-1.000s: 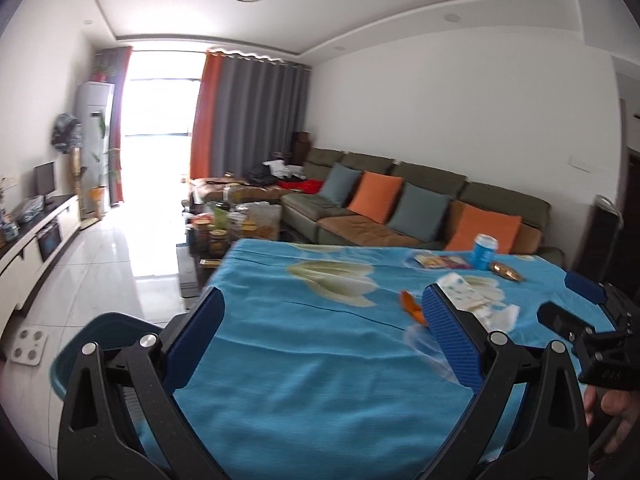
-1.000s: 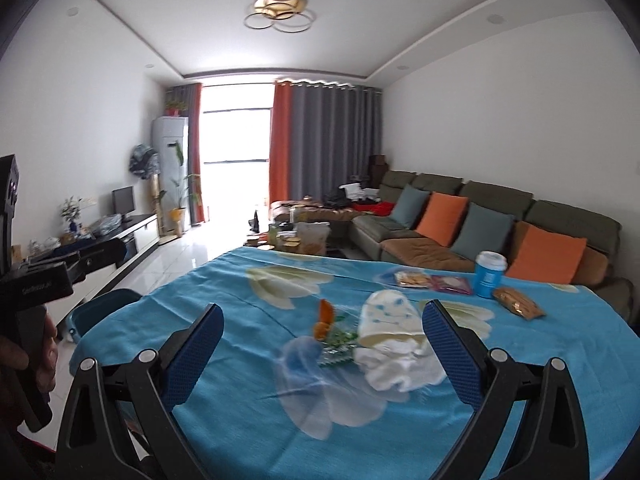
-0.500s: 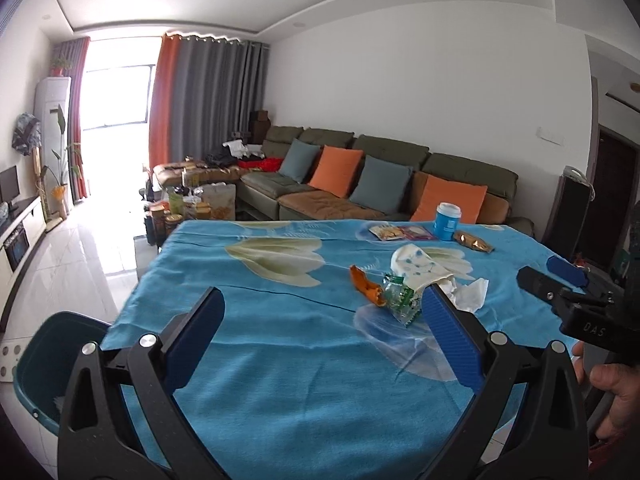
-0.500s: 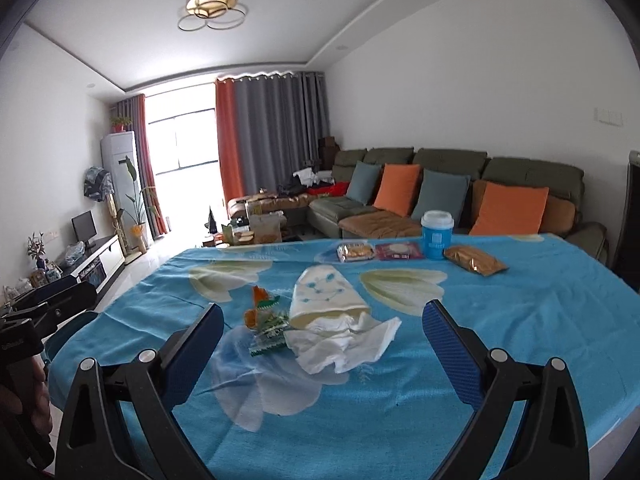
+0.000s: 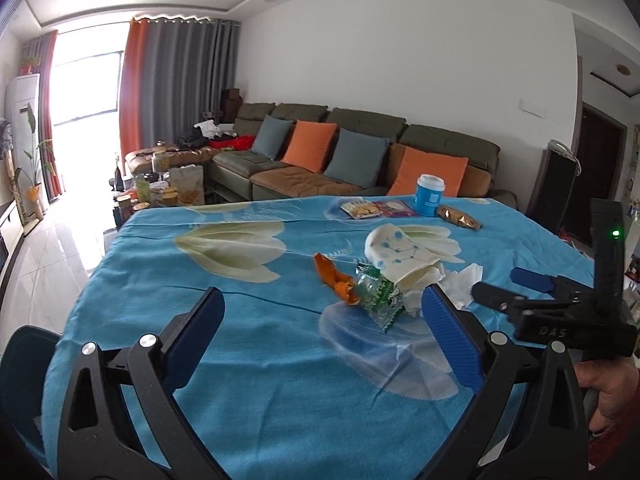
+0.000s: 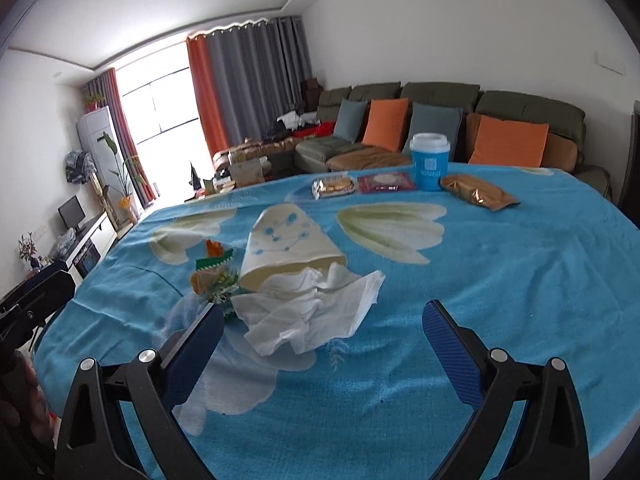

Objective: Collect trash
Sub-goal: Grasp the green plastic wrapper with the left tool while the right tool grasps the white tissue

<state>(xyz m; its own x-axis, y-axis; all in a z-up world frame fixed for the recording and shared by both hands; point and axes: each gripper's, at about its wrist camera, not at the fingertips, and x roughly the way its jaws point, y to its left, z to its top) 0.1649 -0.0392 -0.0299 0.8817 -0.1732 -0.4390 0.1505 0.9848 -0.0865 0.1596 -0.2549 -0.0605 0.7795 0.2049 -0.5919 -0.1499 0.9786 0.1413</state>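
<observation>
Since the earlier frames both cameras have swung right and drawn in toward the litter, so the heap now sits larger and nearer the fingers. The left tongs (image 5: 322, 334) hang released above the near part of the bench (image 5: 248, 360), gripping nothing; their right fingertip (image 5: 434, 300) stands in front of the heap's near edge in the left wrist view. The right tongs (image 6: 324, 334) are likewise spread wide and empty, with the crumpled white tissue (image 6: 310, 312) lying between and just beyond their fingers. That tissue spills from the mouth of a tipped paper cup (image 6: 286, 242), which lies on its side on the blue flowered cloth. Touching the cup's left side is a green-printed clear wrapper (image 6: 218, 280), and beside it an orange peel (image 5: 334, 278). Well apart, at the far edge of the bench, stand a blue lidded cup (image 6: 430, 162), two flat snack packets (image 6: 362, 184) and a brown snack bag (image 6: 478, 192). A dark teal bin (image 5: 24, 376) shows below the bench's left edge.
</observation>
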